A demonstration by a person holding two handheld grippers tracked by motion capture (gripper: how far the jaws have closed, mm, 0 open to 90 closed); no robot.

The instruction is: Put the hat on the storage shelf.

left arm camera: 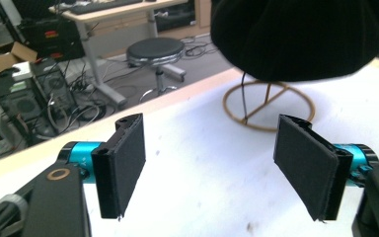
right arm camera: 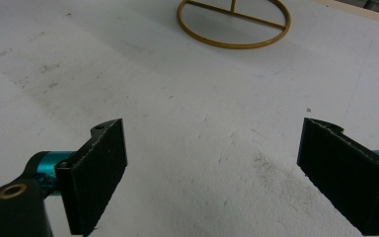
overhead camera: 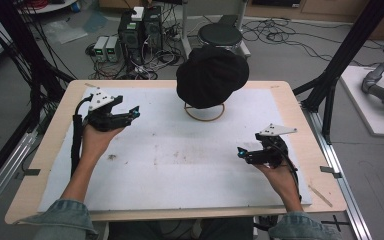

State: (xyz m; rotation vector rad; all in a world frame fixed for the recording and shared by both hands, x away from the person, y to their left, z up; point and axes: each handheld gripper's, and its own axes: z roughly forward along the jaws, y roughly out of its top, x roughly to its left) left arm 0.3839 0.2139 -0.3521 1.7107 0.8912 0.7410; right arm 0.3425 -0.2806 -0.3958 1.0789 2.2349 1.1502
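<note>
A black hat [overhead camera: 212, 75] rests on a gold wire stand [overhead camera: 204, 113] at the back middle of the white mat [overhead camera: 180, 155]. My left gripper [overhead camera: 134, 113] hovers at the left of the mat, pointing right toward the hat, jaws open with nothing between them. In the left gripper view the hat [left arm camera: 306, 34] hangs above the stand's ring base [left arm camera: 269, 111], beyond my open left gripper [left arm camera: 222, 168]. My right gripper [overhead camera: 241, 152] sits at the right, pointing left, open and empty. The right gripper view has the ring base [right arm camera: 234, 24] far ahead of the open right gripper [right arm camera: 222, 173].
The mat covers a wooden table [overhead camera: 290, 95]. A black stool [overhead camera: 220, 35], computer boxes [overhead camera: 140, 30] and tangled cables lie on the floor behind. Black frame posts [overhead camera: 340, 60] flank the table. The mat shows faint smudges [overhead camera: 112, 157].
</note>
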